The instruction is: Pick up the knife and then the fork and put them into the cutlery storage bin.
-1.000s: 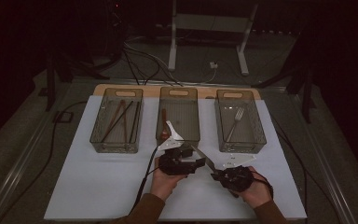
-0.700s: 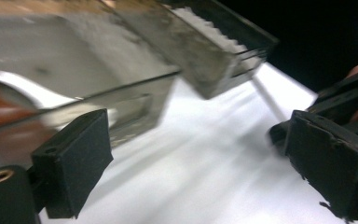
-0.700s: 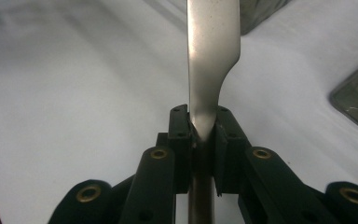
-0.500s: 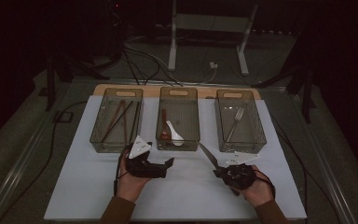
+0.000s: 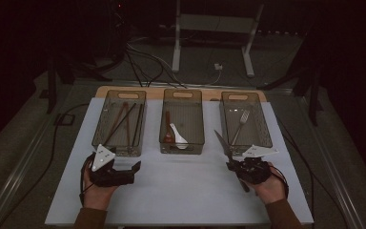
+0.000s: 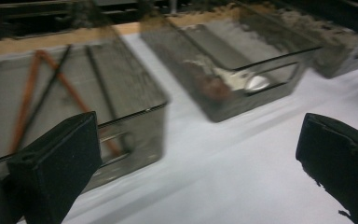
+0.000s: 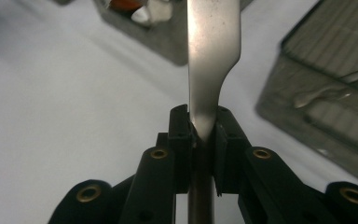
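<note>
L gripper (image 5: 132,168) has just swung from mid-table, in front of the mid bin (image 5: 181,125), over to the near-left, by the near end of the left bin (image 5: 119,123). Its jaws have just been opening and now stand spread wide, nothing between them; the left gripper view shows bare white mat (image 5: 181,186) in the gap. White spoon (image 5: 178,137) lies in the mid bin next to a brown spoon (image 5: 168,133), so my read is the L hand dropped it there and is pulling clear: that item's sorted.

R gripper (image 5: 232,164) is near-right, just in front of the right bin (image 5: 244,125), about where it was a sec ago. Jaws pressed on a knife (image 5: 222,144) at the neck where blade meets handle, blade angled up and far-left. The right gripper view has the pinch clear: knife (image 7: 210,70) upright between the pads. Prob next to go, likely into the right bin with the fork (image 5: 239,125), but that's a guess.

Hard to see: room dim, left gripper view blurred, so the sticks (image 6: 42,93) in the left bin look like chopsticks, count unclear. Knife tip is cut off at the top of the right gripper view, and the handle is hidden under the R gripper. Fork in the right gripper view is only a blurry glint.
</note>
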Motion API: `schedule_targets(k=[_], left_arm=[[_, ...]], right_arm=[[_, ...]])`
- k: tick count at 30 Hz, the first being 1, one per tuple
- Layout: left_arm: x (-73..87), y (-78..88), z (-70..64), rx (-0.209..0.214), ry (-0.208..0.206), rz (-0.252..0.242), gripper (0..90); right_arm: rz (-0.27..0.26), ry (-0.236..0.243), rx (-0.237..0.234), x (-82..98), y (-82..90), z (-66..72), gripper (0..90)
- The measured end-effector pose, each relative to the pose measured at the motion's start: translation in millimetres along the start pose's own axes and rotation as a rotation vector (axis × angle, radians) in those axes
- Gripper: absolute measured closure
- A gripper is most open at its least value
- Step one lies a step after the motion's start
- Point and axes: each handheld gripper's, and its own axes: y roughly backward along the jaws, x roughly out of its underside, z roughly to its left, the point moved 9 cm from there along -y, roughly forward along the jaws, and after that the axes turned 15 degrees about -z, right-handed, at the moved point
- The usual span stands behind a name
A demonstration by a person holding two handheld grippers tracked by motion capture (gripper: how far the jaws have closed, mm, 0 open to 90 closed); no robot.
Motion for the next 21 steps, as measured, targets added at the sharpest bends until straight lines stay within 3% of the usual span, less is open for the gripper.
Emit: schedule_targets(k=[2, 7, 21], left_arm=[[1.8, 4.3, 6.8, -0.022, -0.022, -0.001, 1.1], [6.8, 8.9, 17.2, -0.052, -0.017, -0.004, 1.1], [16.0, 7.4, 19.1, -0.07, -0.019, 0.007, 1.0]], right_arm=[[-0.014, -0.012, 0.014, -5.5, 1.6, -5.3, 80.4], [-0.048, -0.048, 0.058, -19.5, 4.4, -18.8, 80.4], [-0.12, -0.132, 0.156, -57.2, 6.3, -50.0, 80.4]])
